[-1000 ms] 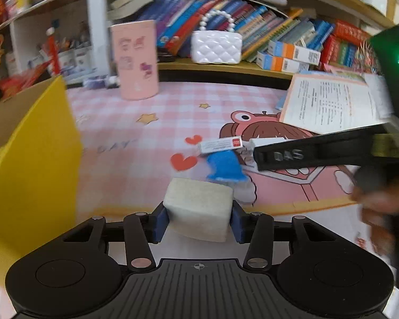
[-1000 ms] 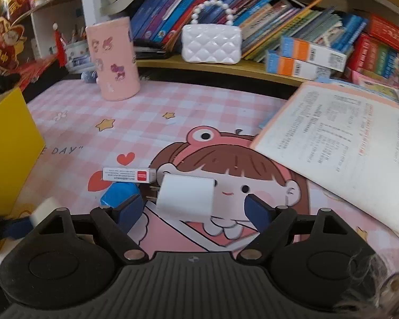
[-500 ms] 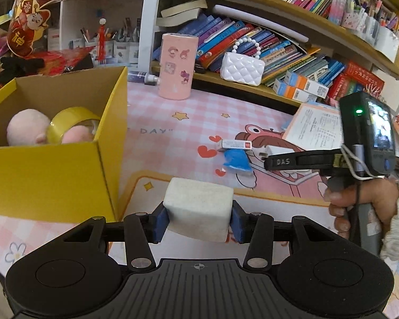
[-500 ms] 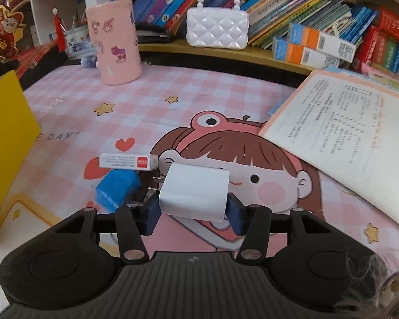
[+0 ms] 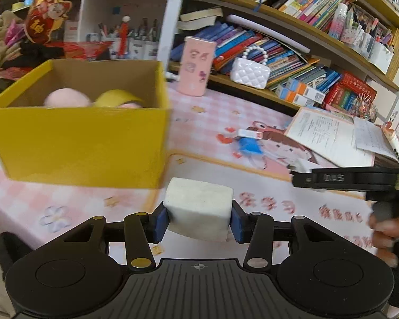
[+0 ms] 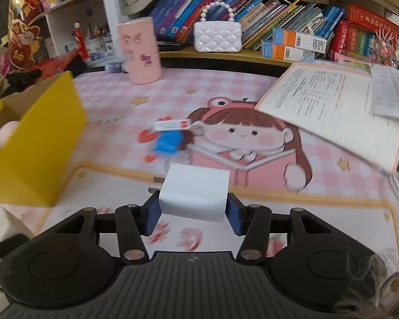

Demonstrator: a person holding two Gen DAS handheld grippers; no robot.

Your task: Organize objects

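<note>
My left gripper (image 5: 198, 222) is shut on a pale sponge block (image 5: 198, 207) and holds it above the mat, right of and in front of the yellow box (image 5: 79, 143). The box holds pink soft balls (image 5: 66, 99) and a yellow tape roll (image 5: 118, 98). My right gripper (image 6: 192, 208) is shut on a white charger plug (image 6: 195, 191), lifted above the mat. It also shows in the left wrist view (image 5: 306, 178) at the right. A blue object (image 6: 169, 143) and a small white and red box (image 6: 173, 125) lie on the mat.
A pink cup (image 6: 139, 50) and a white quilted purse (image 6: 216, 36) stand at the back by the bookshelf. Open papers (image 6: 329, 106) lie at the right. The yellow box stands at the left in the right wrist view (image 6: 40, 143).
Both grippers have pulled back and up from the mat with their loads. The right one closed on the charger plug and lifted it. The left has swung towards the yellow box.
</note>
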